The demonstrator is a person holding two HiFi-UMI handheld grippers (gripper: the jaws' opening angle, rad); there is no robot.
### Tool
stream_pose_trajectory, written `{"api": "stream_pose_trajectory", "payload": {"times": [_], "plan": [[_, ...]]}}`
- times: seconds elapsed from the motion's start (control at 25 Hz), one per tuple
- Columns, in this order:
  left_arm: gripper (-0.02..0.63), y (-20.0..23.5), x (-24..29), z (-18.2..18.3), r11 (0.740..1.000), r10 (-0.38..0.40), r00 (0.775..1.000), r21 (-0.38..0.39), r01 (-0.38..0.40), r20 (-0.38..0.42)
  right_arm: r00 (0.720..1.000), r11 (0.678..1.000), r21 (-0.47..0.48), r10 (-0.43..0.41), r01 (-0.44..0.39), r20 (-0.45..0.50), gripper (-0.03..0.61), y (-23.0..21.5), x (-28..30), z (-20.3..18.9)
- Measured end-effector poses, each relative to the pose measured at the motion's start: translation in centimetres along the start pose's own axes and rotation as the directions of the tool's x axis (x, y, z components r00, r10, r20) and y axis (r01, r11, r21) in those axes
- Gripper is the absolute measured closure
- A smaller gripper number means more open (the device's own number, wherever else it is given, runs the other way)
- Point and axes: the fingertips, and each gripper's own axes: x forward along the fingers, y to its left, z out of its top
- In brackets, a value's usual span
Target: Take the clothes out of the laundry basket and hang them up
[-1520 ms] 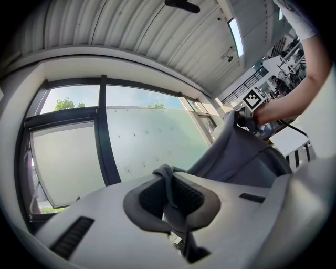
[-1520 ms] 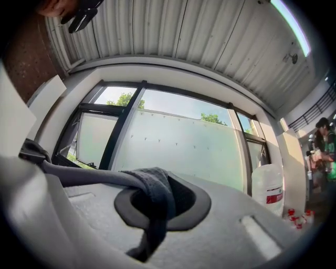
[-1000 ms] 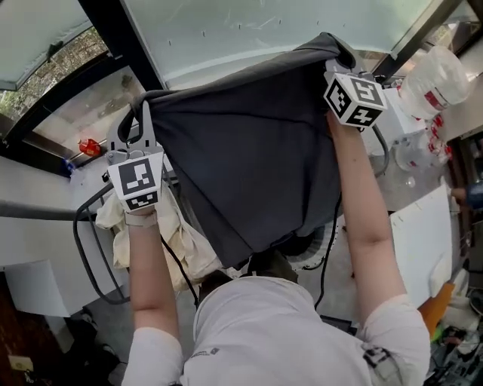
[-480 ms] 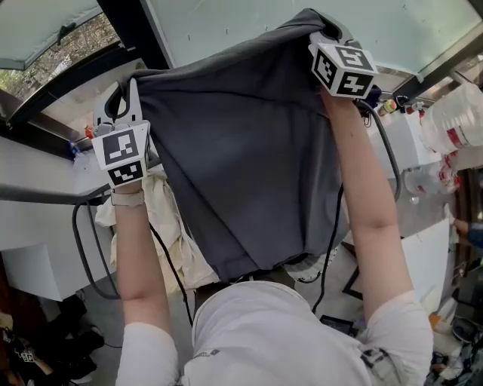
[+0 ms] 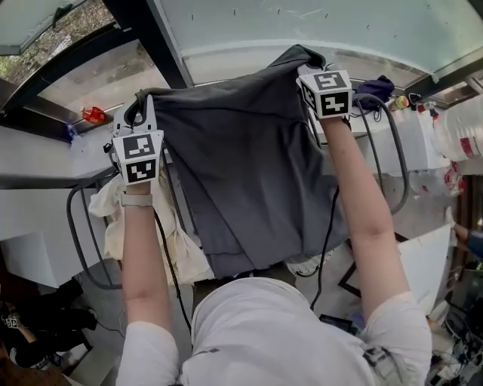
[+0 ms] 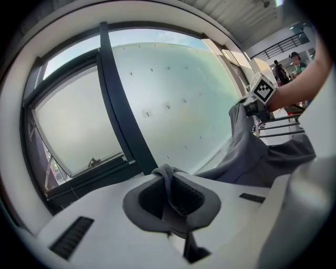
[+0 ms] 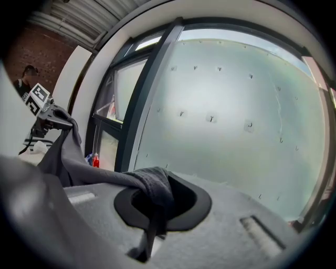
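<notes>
— Both grippers have dropped lower since a second ago, and the grey shirt (image 5: 249, 173) has come down with them.
— Who has hold of it?
— One top corner is pinched tight in the left gripper (image 5: 141, 113), the other in the right gripper (image 5: 308, 64). It hangs spread between them before the frosted window (image 5: 302, 22), with a cream cloth (image 5: 128, 226) just beside its left edge.

- big frosted glass pane (image 5: 317, 26) straight ahead, soft daylight coming through
- dark window frame (image 5: 151, 38) slanting along its left
- white ledge (image 5: 38, 154) below
- reddish-brown wall (image 7: 47, 52) off left
</notes>
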Motion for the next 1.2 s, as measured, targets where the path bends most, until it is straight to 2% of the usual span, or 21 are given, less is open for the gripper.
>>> {"api": "stream_pose_trajectory", "payload": {"times": [0.2, 0.36, 0.44, 0.48, 0.56, 0.76, 0.88, 1.04, 1.2], "plan": [[0.604, -3.4, 0.4, -4.7, 0.999, -0.043, 0.992, 0.005, 0.044, -0.115, 0.986, 0.994, -0.05, 0.086, -0.094, -0.143, 0.566, 3.2, 0.1, -6.0], [0.603, -5.6, 0.1, -7.6, 0.997, -0.079, 0.978, 0.001, 0.08, -0.193, 0.953, 0.987, -0.005, 0.156, -0.163, -0.259, 0.519, 5.3, -0.4, -10.2], [0.593, -6.4, -0.2, -8.7, 0.996, -0.093, 0.972, -0.009, 0.093, -0.216, 0.928, 0.981, 0.04, 0.191, -0.188, -0.319, 0.463, 6.1, -0.7, -12.4], [0.578, -6.8, -0.4, -9.2, 0.995, -0.101, 0.968, -0.014, 0.101, -0.228, 0.911, 0.977, 0.066, 0.211, -0.201, -0.353, 0.412, 6.6, -0.9, -13.4], [0.525, -7.6, -0.9, -10.2, 0.992, -0.124, 0.959, -0.023, 0.122, -0.254, 0.874, 0.971, 0.105, 0.24, -0.216, -0.422, 0.326, 7.3, -1.6, -15.6], [0.424, -9.5, -2.6, -12.7, 0.986, -0.169, 0.936, -0.053, 0.16, -0.308, 0.809, 0.967, 0.133, 0.256, -0.218, -0.529, 0.279, 8.3, -4.2, -19.1], [0.403, -10.2, -4.1, -13.8, 0.981, -0.19, 0.93, -0.097, 0.168, -0.316, 0.778, 0.97, 0.145, 0.242, -0.194, -0.58, 0.267, 8.5, -6.2, -20.7], [0.403, -10.2, -6.7, -14.0, 0.979, -0.196, 0.938, -0.117, 0.169, -0.286, 0.769, 0.969, 0.178, 0.246, -0.173, -0.59, 0.265, 9.4, -8.7, -21.4], [0.403, -9.9, -10.0, -13.7, 0.974, -0.204, 0.948, -0.143, 0.173, -0.244, 0.8, 0.962, 0.224, 0.255, -0.155, -0.542, 0.265, 11.0, -11.4, -20.2]]}}
